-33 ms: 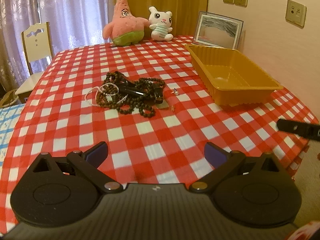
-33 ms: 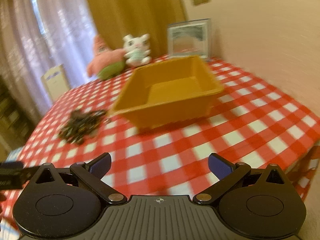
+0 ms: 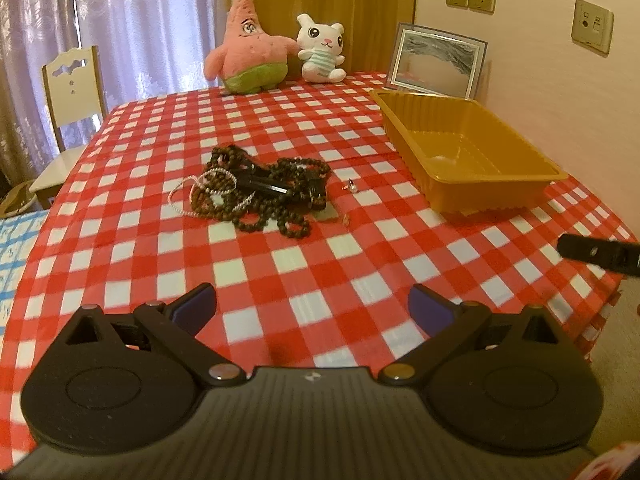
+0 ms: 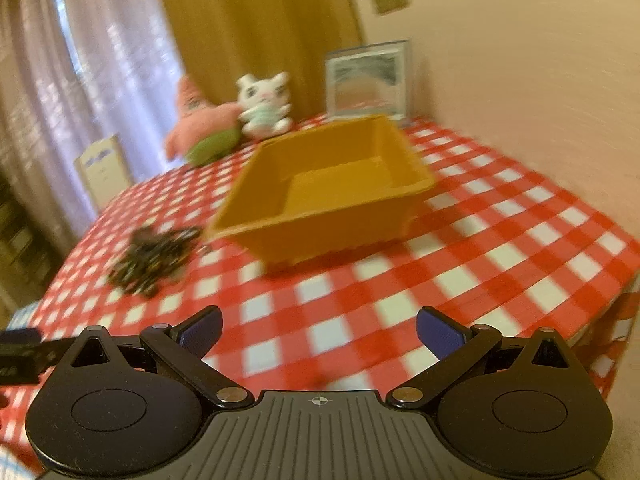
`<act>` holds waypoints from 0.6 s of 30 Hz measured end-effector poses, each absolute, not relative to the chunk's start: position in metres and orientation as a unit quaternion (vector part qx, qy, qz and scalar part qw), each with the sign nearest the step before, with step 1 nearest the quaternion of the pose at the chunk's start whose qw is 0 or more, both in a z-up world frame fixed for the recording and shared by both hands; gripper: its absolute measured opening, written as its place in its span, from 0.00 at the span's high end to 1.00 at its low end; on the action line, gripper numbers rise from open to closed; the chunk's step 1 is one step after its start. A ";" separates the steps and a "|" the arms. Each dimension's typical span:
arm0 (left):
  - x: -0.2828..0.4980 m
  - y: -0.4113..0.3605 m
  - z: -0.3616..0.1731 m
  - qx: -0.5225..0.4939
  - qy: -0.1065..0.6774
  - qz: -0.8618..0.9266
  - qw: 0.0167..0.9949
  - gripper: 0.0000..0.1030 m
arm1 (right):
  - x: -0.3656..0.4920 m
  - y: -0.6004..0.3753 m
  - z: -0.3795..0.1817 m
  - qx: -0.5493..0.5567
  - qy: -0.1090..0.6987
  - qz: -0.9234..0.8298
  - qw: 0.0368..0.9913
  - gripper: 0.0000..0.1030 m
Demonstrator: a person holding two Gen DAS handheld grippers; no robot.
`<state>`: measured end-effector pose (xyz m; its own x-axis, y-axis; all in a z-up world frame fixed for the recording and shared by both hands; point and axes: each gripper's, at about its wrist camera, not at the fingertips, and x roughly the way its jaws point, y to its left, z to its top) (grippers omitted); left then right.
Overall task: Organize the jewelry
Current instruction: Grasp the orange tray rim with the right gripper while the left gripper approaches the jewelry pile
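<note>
1. The table [image 3: 120,280], under a soft red-and-white checked cloth, fills the middle of both views.
2. The yellow tray [image 3: 472,148], thin ribbed plastic, sits empty at right centre in the left view.
3. The jewelry pile [image 3: 256,192], dark round beads tangled with a pale chain, lies at centre, well apart from the tray.
4. The left gripper [image 3: 312,308] and right gripper [image 4: 318,330] hover low, jaws spread, holding nothing.
5. Judged best: pinch one outer strand and lift slowly, so the tangle does not drag.
6. A tiny earring [image 3: 351,186] lies beside the pile.
</note>
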<state>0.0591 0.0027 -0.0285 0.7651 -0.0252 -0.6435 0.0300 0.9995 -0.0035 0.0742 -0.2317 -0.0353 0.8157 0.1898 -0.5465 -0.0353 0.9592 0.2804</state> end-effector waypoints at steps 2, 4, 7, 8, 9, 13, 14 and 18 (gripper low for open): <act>0.066 0.002 -0.030 0.005 0.339 -0.019 0.940 0.04 | 0.082 -0.241 -0.036 0.142 0.287 0.039 0.947 0.00; 0.077 0.000 -0.032 0.009 0.334 -0.024 0.942 0.04 | 0.091 -0.250 -0.037 0.154 0.277 0.023 0.948 0.00; 0.091 -0.004 -0.035 0.012 0.329 -0.032 0.944 0.06 | 0.102 -0.258 -0.036 0.163 0.255 0.004 0.953 0.02; 0.096 -0.006 -0.035 0.014 0.329 -0.034 0.944 0.06 | 0.105 -0.260 -0.036 0.165 0.250 0.000 0.954 0.07; 0.100 -0.008 -0.036 0.016 0.328 -0.036 0.944 0.07 | 0.110 -0.262 -0.036 0.169 0.248 -0.005 0.954 0.10; 0.119 -0.019 -0.039 0.026 0.323 -0.047 0.945 0.08 | 0.127 -0.268 -0.040 0.190 0.238 -0.025 0.952 0.17; 0.122 -0.021 -0.039 0.027 0.322 -0.049 0.945 0.08 | 0.130 -0.270 -0.040 0.193 0.235 -0.032 0.952 0.19; 0.138 -0.031 -0.044 0.035 0.319 -0.060 0.945 0.09 | 0.145 -0.275 -0.047 0.207 0.222 -0.057 0.951 0.30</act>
